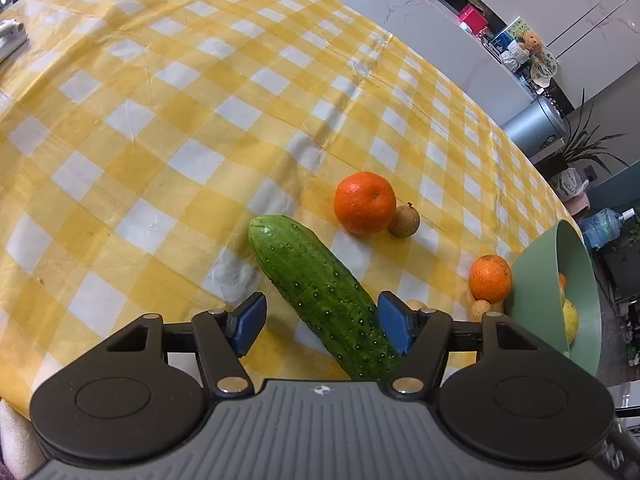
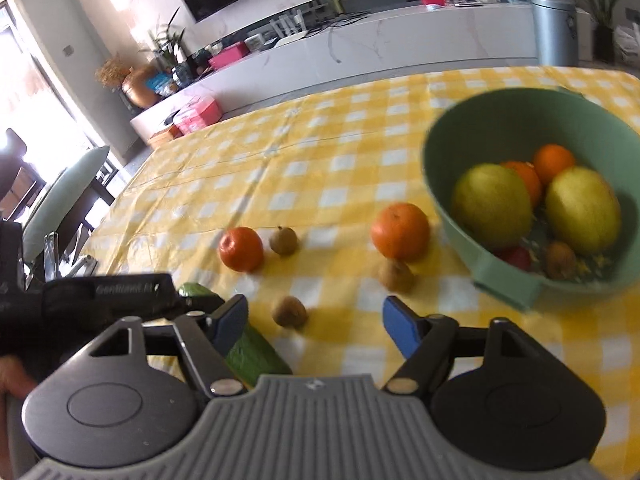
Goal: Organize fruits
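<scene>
Right now my left gripper (image 1: 322,322) straddles the near part of the cucumber (image 1: 316,292), which lies flat on the yellow checked tablecloth (image 1: 160,120) and slants away to my upper left; my jaws stand wide, the right pad looks to be just against the skin or a hair off it, the left pad clearly apart, so I am not holding it. I judge it firm and fairly heavy for its size, stiff enough to lift from one place, but the bumpy, waxy skin could slip, and a grip this near the end would let the far tip droop. I would take it nearer the middle, pads square across its width. My left hand tilts steeply down at the cloth. My right gripper (image 2: 314,322) hovers open and empty, angled down less steeply, with a small brown fruit (image 2: 289,311) just ahead of its fingers. Beyond lie two oranges (image 2: 400,231), more little brown fruits, and the green bowl (image 2: 452,216) to my right, already holding pears and oranges.
</scene>
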`<state>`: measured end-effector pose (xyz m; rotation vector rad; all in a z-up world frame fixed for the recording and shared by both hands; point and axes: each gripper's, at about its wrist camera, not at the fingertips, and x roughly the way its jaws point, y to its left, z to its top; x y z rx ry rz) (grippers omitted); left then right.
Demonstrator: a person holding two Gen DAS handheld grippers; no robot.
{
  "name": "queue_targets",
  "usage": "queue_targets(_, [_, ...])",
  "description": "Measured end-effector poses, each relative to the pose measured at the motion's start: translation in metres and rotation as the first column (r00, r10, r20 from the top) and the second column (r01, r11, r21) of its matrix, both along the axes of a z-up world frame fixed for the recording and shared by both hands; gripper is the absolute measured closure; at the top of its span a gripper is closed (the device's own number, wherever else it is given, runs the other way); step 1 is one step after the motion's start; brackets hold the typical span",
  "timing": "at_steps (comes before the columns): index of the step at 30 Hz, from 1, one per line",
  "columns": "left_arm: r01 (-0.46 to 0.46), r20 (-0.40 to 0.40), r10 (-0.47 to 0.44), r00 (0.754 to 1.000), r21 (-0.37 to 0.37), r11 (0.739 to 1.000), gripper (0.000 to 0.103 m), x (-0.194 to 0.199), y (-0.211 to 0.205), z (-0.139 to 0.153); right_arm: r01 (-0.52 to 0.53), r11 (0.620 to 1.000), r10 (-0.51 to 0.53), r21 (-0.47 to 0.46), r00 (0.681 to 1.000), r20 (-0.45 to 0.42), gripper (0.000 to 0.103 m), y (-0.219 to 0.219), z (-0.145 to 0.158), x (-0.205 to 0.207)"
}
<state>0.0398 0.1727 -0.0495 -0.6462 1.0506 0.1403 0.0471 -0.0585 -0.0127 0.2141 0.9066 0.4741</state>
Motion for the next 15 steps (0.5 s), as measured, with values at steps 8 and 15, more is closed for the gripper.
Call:
queue_targets(8, [-0.007, -0.002, 0.007, 1.000, -0.051, 0.999, 0.026, -0.003, 0.008, -0.004, -0.046, 0.998, 0.043, -0.037, 0.995, -0.086, 0.047, 0.036, -0.024, 0.031])
queue_targets(15, [0.003, 0.003, -0.003, 1.000, -0.034, 0.999, 0.026, -0.003, 0.006, -0.003, -0.132, 0.981, 0.126, -0.142, 0.991, -0.049, 0.055, 0.066, -0.039, 0.026])
